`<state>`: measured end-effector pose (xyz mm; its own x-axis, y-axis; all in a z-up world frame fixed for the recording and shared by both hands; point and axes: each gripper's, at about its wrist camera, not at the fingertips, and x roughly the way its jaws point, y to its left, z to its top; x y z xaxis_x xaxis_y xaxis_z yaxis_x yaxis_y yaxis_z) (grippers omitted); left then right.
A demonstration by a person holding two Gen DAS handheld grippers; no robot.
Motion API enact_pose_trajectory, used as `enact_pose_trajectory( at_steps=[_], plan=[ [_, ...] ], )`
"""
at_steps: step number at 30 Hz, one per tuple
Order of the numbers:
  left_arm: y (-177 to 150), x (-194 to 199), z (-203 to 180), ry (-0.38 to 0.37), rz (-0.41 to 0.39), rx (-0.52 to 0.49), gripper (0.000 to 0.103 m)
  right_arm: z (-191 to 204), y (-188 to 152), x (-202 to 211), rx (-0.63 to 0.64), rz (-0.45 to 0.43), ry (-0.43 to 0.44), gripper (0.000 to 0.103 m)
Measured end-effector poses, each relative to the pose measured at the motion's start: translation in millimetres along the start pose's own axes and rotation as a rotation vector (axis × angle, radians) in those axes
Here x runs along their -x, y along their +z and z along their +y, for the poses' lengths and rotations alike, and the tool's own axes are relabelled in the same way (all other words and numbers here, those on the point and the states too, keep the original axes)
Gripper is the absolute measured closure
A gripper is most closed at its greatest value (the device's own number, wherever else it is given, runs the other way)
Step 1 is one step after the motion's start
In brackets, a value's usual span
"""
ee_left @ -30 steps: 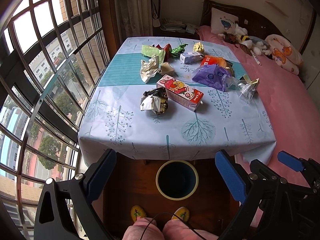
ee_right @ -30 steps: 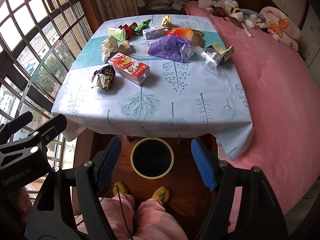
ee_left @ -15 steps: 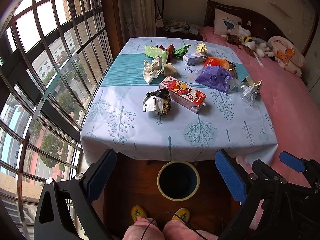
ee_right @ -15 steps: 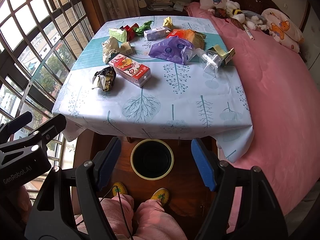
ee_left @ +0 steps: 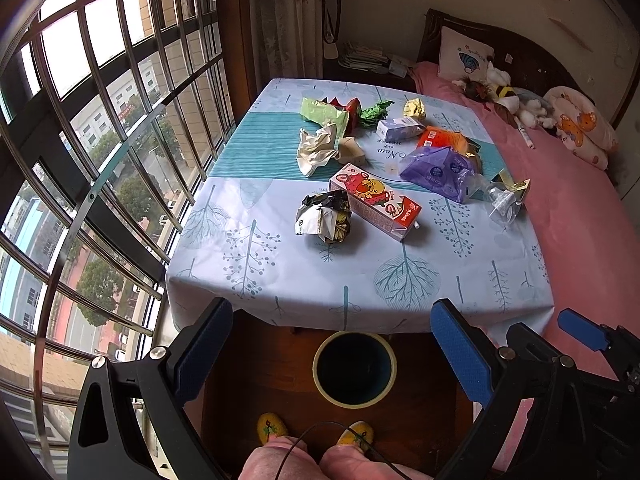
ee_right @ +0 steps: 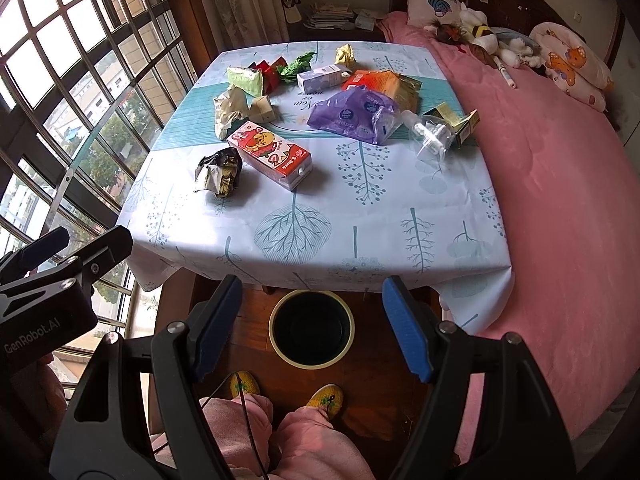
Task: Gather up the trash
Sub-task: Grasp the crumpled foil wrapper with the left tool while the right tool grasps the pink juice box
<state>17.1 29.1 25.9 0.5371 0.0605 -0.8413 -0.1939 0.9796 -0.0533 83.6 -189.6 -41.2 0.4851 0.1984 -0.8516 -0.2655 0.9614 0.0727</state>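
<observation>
Trash lies scattered on a table with a tree-print cloth (ee_left: 280,280) (ee_right: 360,220): a crumpled dark foil wrapper (ee_left: 324,218) (ee_right: 219,172), a red cartoon carton (ee_left: 374,200) (ee_right: 270,154), a purple plastic bag (ee_left: 436,170) (ee_right: 352,112), crumpled beige paper (ee_left: 316,148), and several smaller packets at the far end. A dark bin with a pale rim (ee_left: 354,368) (ee_right: 312,328) stands on the floor under the table's near edge. My left gripper (ee_left: 332,344) and right gripper (ee_right: 312,320) both hang open above the bin, short of the table, holding nothing.
A barred window (ee_left: 100,160) runs along the left. A pink bed (ee_right: 560,200) with pillows and soft toys borders the table's right side. The person's knees and yellow slippers (ee_right: 244,386) are just below the grippers. A clear plastic piece (ee_right: 430,136) and a small box sit near the table's right edge.
Both grippers have drifted slightly toward the table and a little upward, so the table looks nearer. Nothing on the table moved, and both grippers stayed open.
</observation>
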Motion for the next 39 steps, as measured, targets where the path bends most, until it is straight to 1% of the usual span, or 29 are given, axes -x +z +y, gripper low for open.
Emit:
enact_pose_trajectory(
  at_steps=[7,10,12,14,17,20,24,26,29,32,35,39],
  plan=[
    [9,0,7,0.013,0.012,0.008,0.002,10,17,-5,0.022,-0.008,0.039,0.032],
    [17,-4,12,0.038,0.007,0.002,0.002,18,28,-13,0.034,0.003,0.05,0.032],
    [26,-14,16,0.055,0.02,-0.004,0.002,22,37,-21,0.04,0.01,0.053,0.032],
    [37,-28,24,0.055,0.047,-0.011,0.002,26,48,-32,0.042,0.018,0.052,0.032],
    [57,-58,35,0.037,0.1,-0.021,0.002,32,66,-52,0.035,0.038,0.054,0.032],
    [81,-92,46,0.002,0.151,-0.016,0.002,36,86,-78,0.026,0.052,0.022,0.032],
    [107,-140,52,-0.049,0.217,-0.06,0.002,40,108,-118,0.024,0.092,0.01,0.032],
    [114,-164,51,-0.068,0.249,-0.086,0.002,44,117,-139,0.047,0.108,0.003,0.032],
    [123,-202,47,-0.094,0.301,-0.125,0.003,50,128,-175,0.112,0.117,-0.03,0.032],
    [131,-237,44,-0.114,0.335,-0.155,0.005,50,136,-211,0.153,0.145,-0.035,0.032],
    [138,-264,41,-0.122,0.363,-0.181,0.005,49,143,-241,0.176,0.175,-0.016,0.032],
    [142,-290,39,-0.133,0.397,-0.201,0.007,56,152,-266,0.235,0.177,-0.008,0.032]
  ],
)
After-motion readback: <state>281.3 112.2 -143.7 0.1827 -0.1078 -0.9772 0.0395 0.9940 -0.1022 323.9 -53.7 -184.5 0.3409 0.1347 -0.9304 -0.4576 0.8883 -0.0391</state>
